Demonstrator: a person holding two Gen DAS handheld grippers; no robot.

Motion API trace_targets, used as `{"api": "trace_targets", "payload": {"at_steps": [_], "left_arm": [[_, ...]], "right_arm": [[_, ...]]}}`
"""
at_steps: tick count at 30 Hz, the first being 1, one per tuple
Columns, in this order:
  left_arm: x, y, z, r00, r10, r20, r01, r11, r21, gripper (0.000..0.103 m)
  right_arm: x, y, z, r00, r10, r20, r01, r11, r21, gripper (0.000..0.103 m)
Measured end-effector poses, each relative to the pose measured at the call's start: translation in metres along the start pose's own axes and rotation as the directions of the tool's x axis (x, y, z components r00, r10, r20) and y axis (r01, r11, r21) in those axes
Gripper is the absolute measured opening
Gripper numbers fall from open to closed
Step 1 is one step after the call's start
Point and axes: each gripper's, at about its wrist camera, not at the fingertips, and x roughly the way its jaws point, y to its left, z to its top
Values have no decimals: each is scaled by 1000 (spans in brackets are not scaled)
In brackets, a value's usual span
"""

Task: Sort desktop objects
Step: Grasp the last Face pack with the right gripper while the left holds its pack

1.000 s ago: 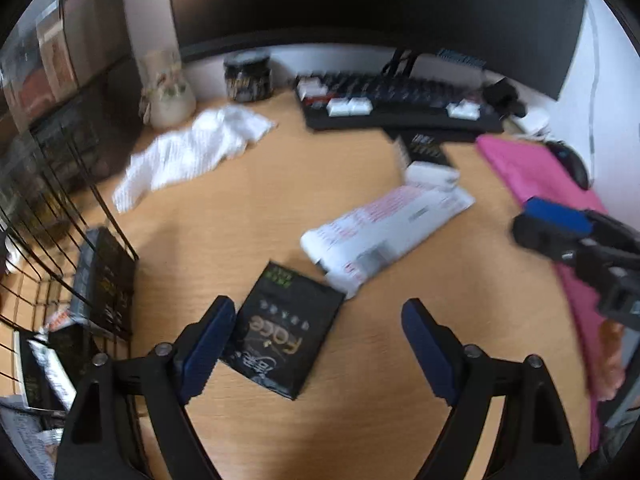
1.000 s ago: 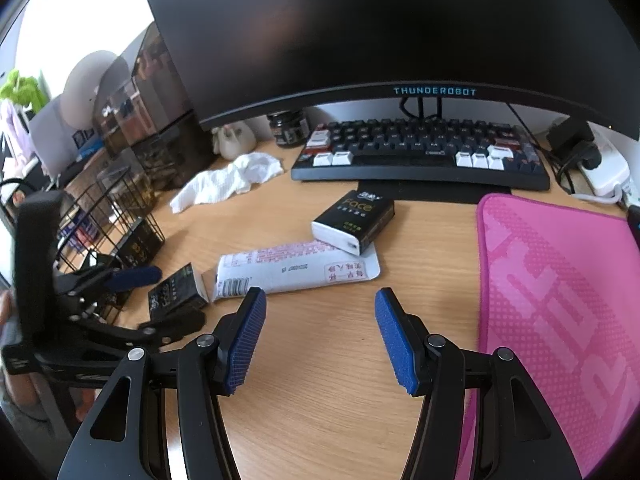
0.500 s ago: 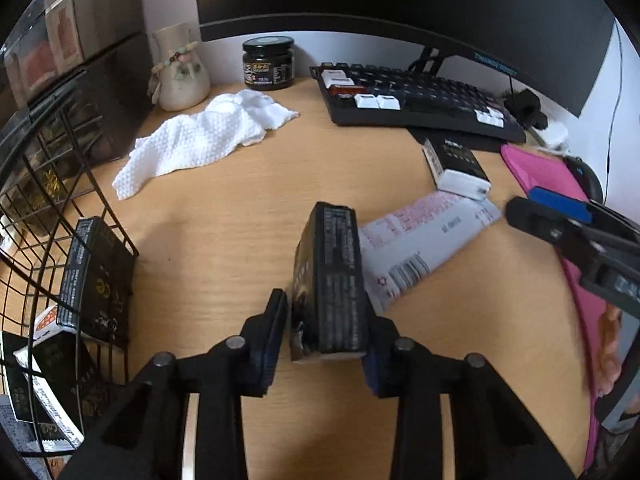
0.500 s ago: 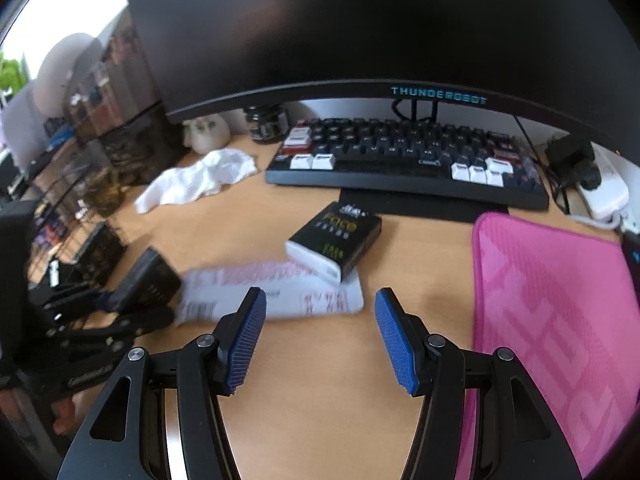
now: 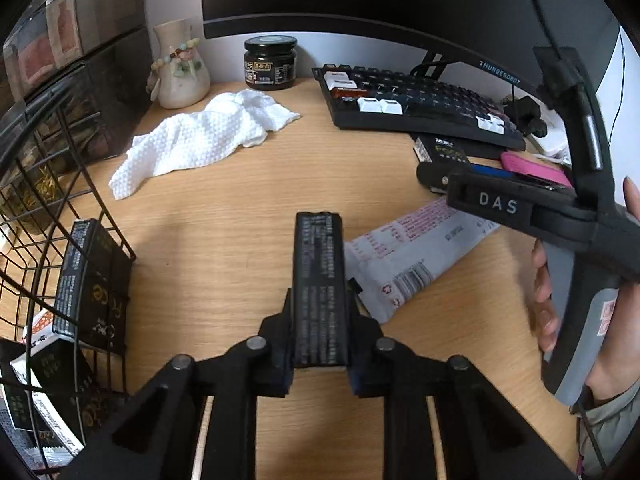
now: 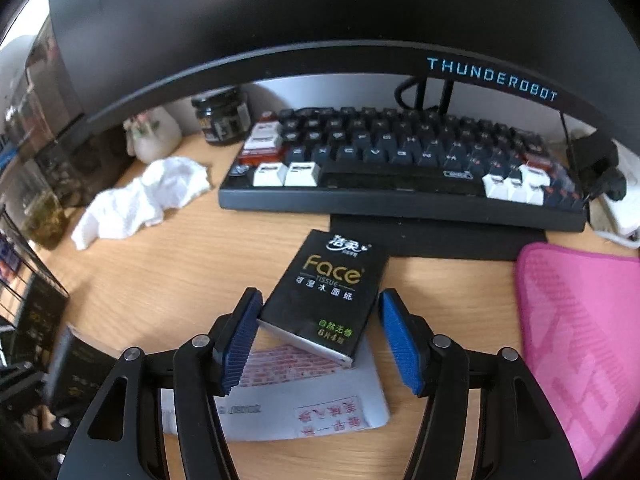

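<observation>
My left gripper point(image 5: 320, 332) is shut on a black tissue pack point(image 5: 319, 280), held on edge above the wooden desk. Left of it stands a black wire basket point(image 5: 100, 216) holding several similar black packs. A second black "Face" tissue pack point(image 6: 328, 288) lies partly on a white printed pack point(image 6: 304, 400). My right gripper point(image 6: 318, 340) straddles that pack's near end; its jaws are opening, the left pad at the pack's corner and the right pad apart from it. In the left wrist view, the right gripper point(image 5: 460, 176) reaches in from the right in a person's hand.
A crumpled white cloth point(image 5: 200, 140) lies at the back left, with a pale vase point(image 5: 180, 72) and a dark jar point(image 5: 270, 64) behind it. A keyboard point(image 6: 400, 168) sits under the monitor point(image 6: 320, 20). A pink mat point(image 6: 580, 340) covers the right side.
My left gripper closed on the black pack that lay flat and raised it on edge. My right gripper moved forward over the second black pack, which now sits between its fingers.
</observation>
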Motion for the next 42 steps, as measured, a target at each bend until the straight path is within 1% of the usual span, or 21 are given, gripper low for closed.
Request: {"api": "trace_targets", "payload": {"at_steps": [1, 4, 7, 9, 14, 17, 20, 23, 25, 27, 31, 33, 36, 40, 42], "left_arm": [[0, 0, 0, 1000, 0, 0, 0, 1000, 0, 20], [-2, -3, -1, 1000, 9, 4, -10, 1000, 10, 20], [-9, -7, -1, 999, 29, 23, -30, 999, 25, 20], [-14, -8, -1, 999, 21, 31, -21, 1000, 23, 20], [-26, -16, -4, 999, 7, 46, -9, 999, 31, 20], [-35, -23, -8, 999, 6, 50, -8, 999, 41, 20], [-45, -30, -14, 999, -4, 53, 1, 998, 55, 20], [-53, -36, -23, 999, -7, 53, 3, 998, 64, 20], [-57, -40, -31, 999, -7, 51, 4, 998, 70, 20], [-58, -44, -39, 999, -8, 41, 5, 997, 77, 20], [-58, -50, -57, 1000, -4, 19, 2, 996, 88, 20], [-60, -52, -64, 1000, 5, 17, -6, 995, 96, 20], [-61, -49, -67, 1000, 3, 16, -4, 997, 82, 20], [-57, -45, -67, 1000, 3, 4, -4, 998, 71, 20], [-55, -46, -68, 1000, 2, -3, -2, 997, 75, 20]], "right_arm": [[-1, -3, 0, 1000, 5, -2, -5, 1000, 15, 51], [-8, -10, -2, 1000, 14, 0, -14, 999, 47, 48], [-17, -8, -4, 1000, 20, 10, -21, 999, 30, 47], [-27, -5, -7, 999, 36, 26, -37, 999, 22, 47], [-56, 3, -22, 998, 40, 50, -39, 999, -19, 47], [-75, 1, -39, 997, 72, 38, -72, 997, -8, 47], [-101, 1, -62, 995, 89, 33, -88, 996, -22, 47], [-125, 3, -89, 995, 96, 3, -95, 994, -59, 47], [-136, 6, -113, 996, 88, -26, -90, 992, -84, 47], [-141, 7, -134, 996, 78, -48, -82, 993, -88, 47], [-142, 5, -163, 996, 81, -47, -84, 994, -76, 47], [-139, 6, -168, 997, 62, -46, -66, 995, -81, 49], [-135, 7, -168, 999, 40, -23, -43, 994, -97, 59], [-127, 9, -162, 1000, 26, -9, -27, 995, -100, 65], [-125, 9, -160, 999, 33, -8, -33, 995, -97, 65]]}}
